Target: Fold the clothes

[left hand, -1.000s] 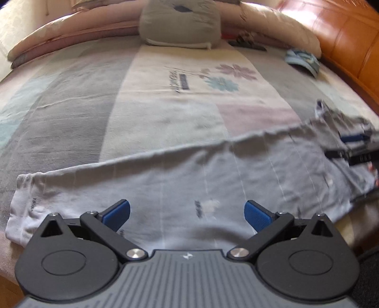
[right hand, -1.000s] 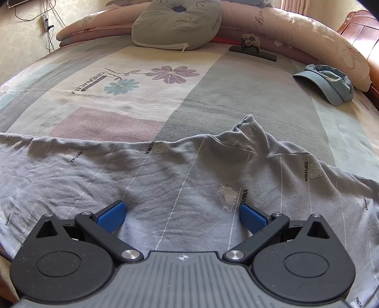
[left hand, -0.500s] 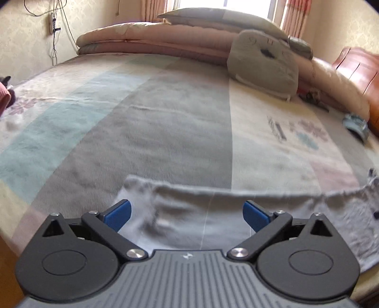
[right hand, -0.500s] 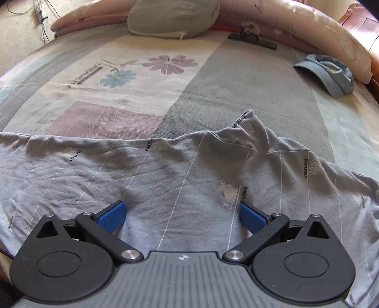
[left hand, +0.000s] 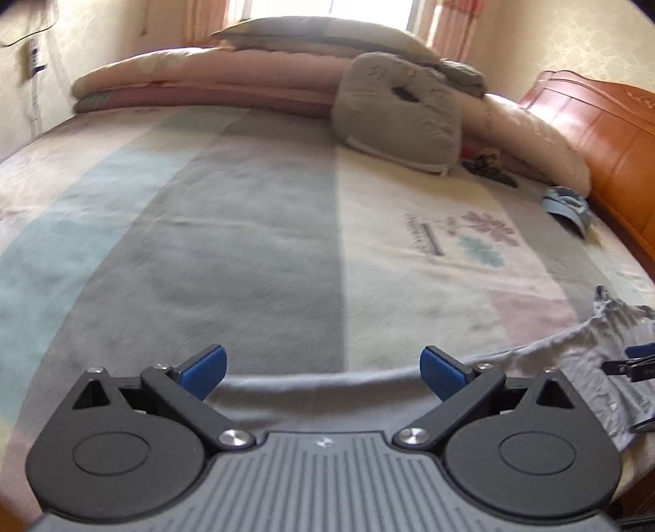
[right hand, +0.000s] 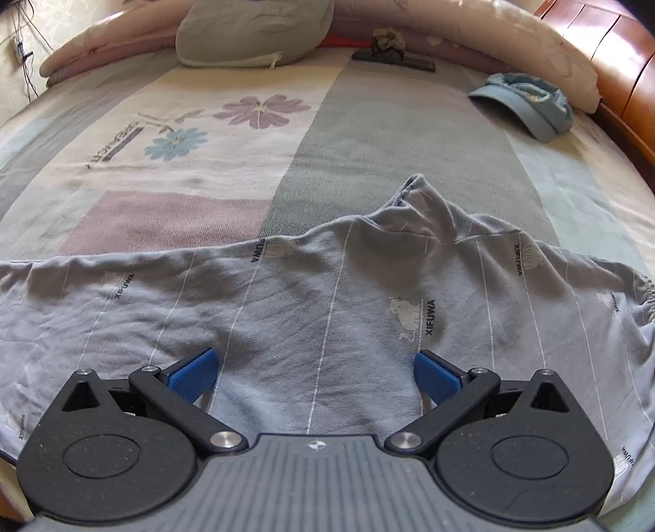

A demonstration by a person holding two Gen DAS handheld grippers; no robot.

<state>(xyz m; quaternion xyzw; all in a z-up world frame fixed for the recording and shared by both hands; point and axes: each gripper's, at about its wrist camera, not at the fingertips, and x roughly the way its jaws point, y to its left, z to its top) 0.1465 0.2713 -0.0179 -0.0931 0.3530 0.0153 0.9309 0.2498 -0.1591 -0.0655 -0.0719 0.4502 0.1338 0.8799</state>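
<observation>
Grey-blue trousers (right hand: 327, 286) with thin white stripes and XIFUWA print lie flat along the near edge of the bed. In the left wrist view only their far edge (left hand: 327, 388) shows, running right toward the bunched end (left hand: 606, 335). My left gripper (left hand: 323, 370) is open just above that edge, nothing between its blue pads. My right gripper (right hand: 315, 374) is open low over the wide waist part, its pads apart above the cloth. The right gripper's dark tip (left hand: 632, 364) shows at the far right of the left wrist view.
The patterned bedspread (left hand: 266, 245) stretches ahead. A grey cushion (right hand: 254, 32) and rolled pink quilts (left hand: 204, 82) lie at the back. A blue cap (right hand: 528, 104) sits at the right, near the wooden headboard (left hand: 593, 135). A dark flat object (right hand: 393, 61) lies beside the cushion.
My left gripper has swung left toward the trouser-leg end and tilted up, so less cloth shows. The right gripper has edged slightly forward and lower over the waist. Both stay open.
</observation>
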